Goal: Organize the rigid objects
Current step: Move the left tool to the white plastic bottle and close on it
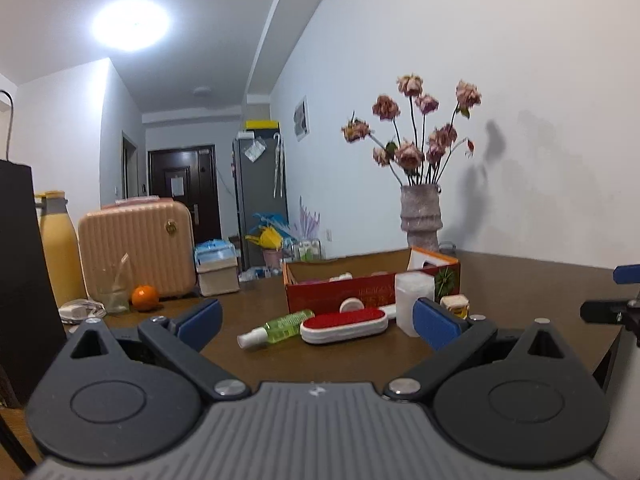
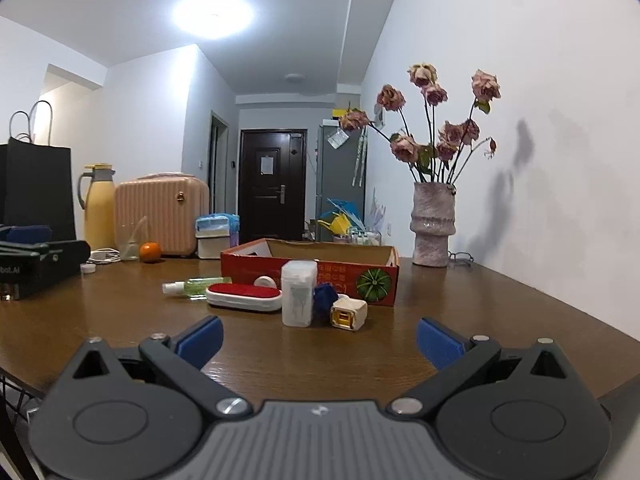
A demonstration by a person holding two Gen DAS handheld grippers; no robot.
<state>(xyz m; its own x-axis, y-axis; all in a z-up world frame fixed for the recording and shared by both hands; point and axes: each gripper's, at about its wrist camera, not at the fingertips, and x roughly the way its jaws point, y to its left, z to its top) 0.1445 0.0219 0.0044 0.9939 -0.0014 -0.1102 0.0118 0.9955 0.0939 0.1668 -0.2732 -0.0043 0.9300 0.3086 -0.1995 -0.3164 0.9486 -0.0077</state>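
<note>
A red cardboard box (image 1: 360, 292) (image 2: 360, 276) stands open on the brown table. In front of it lie a green spray bottle (image 1: 280, 326) (image 2: 196, 286), a red-and-white lint brush (image 1: 344, 325) (image 2: 244, 297), a white round lid (image 1: 352, 305) (image 2: 264, 281), an upright white plastic container (image 1: 410, 300) (image 2: 298, 294), a blue object (image 2: 324, 298) and a white-and-yellow charger (image 1: 456, 305) (image 2: 349, 313). My left gripper (image 1: 316, 326) is open and empty, just short of the brush. My right gripper (image 2: 318, 340) is open and empty, short of the container.
A vase of dried roses (image 1: 420, 216) (image 2: 434, 224) stands behind the box by the wall. An orange (image 1: 145, 297) (image 2: 150, 252), a glass (image 1: 114, 296), a peach suitcase (image 1: 136, 248) (image 2: 162, 216), a yellow flask (image 2: 98, 204) and a black bag (image 2: 36, 188) stand at the left.
</note>
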